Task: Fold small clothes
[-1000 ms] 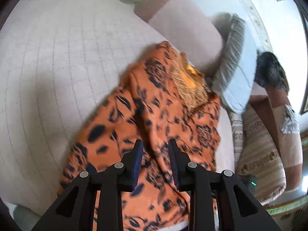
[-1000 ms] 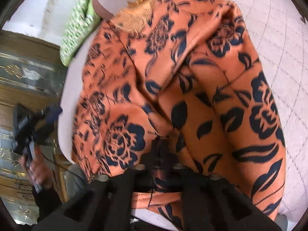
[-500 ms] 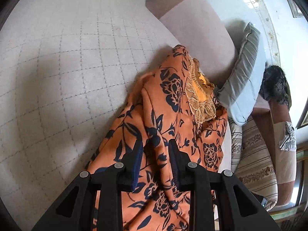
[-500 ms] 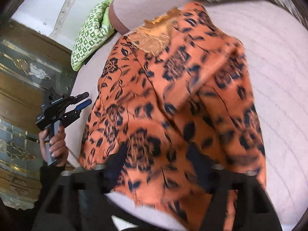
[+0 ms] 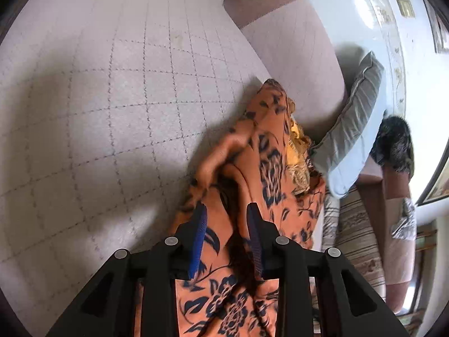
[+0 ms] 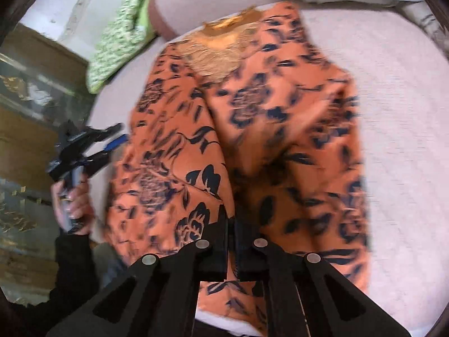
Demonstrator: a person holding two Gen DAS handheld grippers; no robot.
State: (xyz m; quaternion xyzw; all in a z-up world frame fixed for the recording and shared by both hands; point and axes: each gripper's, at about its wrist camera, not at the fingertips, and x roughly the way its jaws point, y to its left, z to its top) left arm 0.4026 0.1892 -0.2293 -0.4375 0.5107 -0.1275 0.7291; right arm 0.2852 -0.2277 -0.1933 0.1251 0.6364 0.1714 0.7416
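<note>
The orange flowered garment [image 6: 252,129] is spread on the quilted sofa seat [image 5: 112,112], lace neckline towards the backrest, with one side already turned over lengthwise. The right tool [image 6: 231,224] is closing, its jaws nearly together on the near hem. The left tool [image 5: 227,219] is opening, cloth lying loosely between its jaws. Further folds are judged left.

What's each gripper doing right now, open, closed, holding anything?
Left gripper: open, jaws opening, holding nothing.
Right gripper: jaws closing on a fold of the orange floral top.
</note>
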